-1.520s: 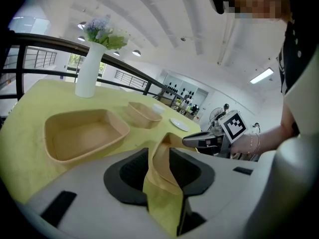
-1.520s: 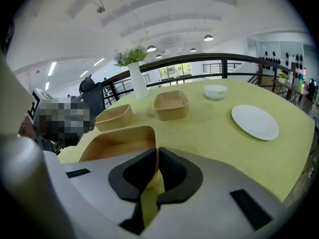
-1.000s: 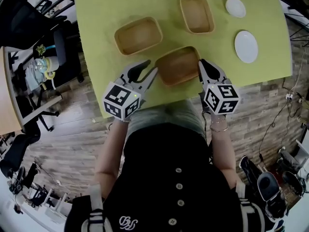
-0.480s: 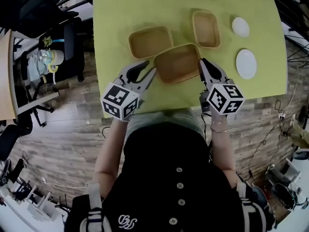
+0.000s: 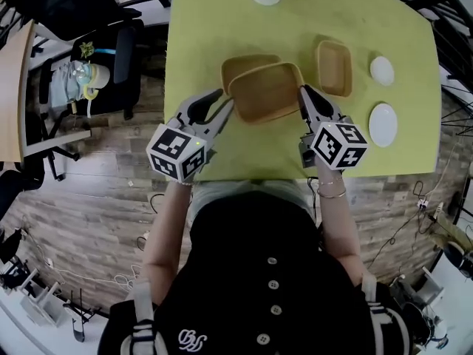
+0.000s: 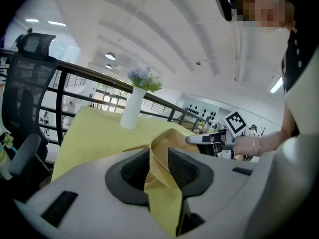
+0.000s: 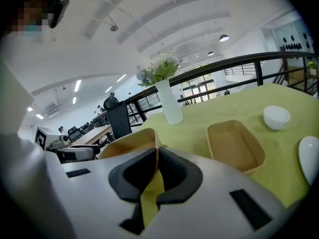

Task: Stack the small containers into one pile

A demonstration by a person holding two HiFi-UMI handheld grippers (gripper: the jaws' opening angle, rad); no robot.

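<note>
Black-and-white square markers cover the cubes on both grippers. The left gripper (image 5: pixel 224 100) is clamped on the left rim of a shallow rectangular tan container (image 5: pixel 266 93), and the right gripper (image 5: pixel 304 95) pinches its right rim. The container overlaps a second matching tan container (image 5: pixel 241 65) just left and farther back on the yellow-green table (image 5: pixel 214 21). A third tan container (image 5: pixel 334 68) lies to the right.

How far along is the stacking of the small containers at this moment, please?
Done: nothing clearly nested yet. In hand: the left gripper and right gripper each clamp a rim of the held container, which overlaps the second container behind it; whether it touches is unclear. Left: seat it, then add the third container, lying apart at the right.
</note>
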